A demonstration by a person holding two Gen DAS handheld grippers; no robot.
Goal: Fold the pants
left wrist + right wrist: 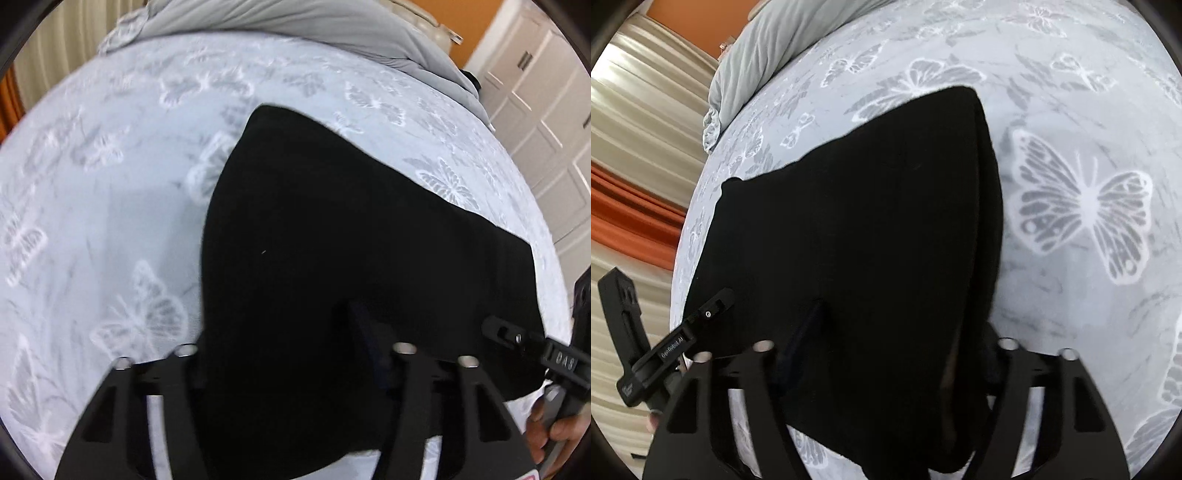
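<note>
Jaws on both grippers part-closed w/ black cloth between them; whether pads press it, I can't tell. Left gripper (295, 369) and right gripper (886, 365) sit at near edge of the black pants (332, 221), already doubled, lying on the butterfly-print bedspread (110, 184). I judge the step as grabbing the near edge for another fold; next move needs firm pinch both sides, then an even lift toward far end. Writing: right unit reads "DAS"; left unit reads roughly "GenRobot.AI". Grey pillow (295, 22) far.
</note>
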